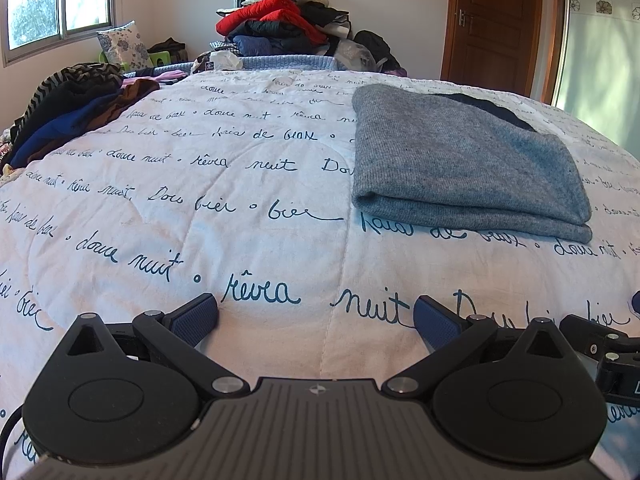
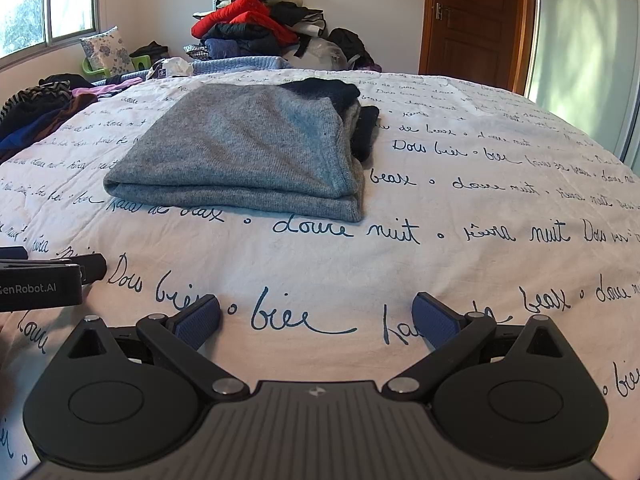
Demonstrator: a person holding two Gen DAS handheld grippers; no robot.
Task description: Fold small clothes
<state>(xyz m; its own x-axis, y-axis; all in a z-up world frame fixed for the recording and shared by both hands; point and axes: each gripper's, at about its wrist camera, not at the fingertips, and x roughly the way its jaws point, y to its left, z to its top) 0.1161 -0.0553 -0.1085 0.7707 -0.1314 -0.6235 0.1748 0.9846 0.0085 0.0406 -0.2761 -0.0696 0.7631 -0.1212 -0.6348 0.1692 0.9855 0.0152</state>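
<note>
Each black tool has blue textured pads and silver screws.

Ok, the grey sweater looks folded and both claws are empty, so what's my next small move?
Probably swing the left claw toward the unfolded clothes heap at the bed's left edge for the next garment. The grey sweater already lies folded on the quilt, and the right claw is open too, touching nothing.

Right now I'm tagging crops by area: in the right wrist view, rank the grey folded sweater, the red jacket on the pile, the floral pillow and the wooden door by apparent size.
1. Grey folded sweater, though nearness inflates it.
2. Wooden door.
3. Red jacket.
4. Floral pillow.
</note>
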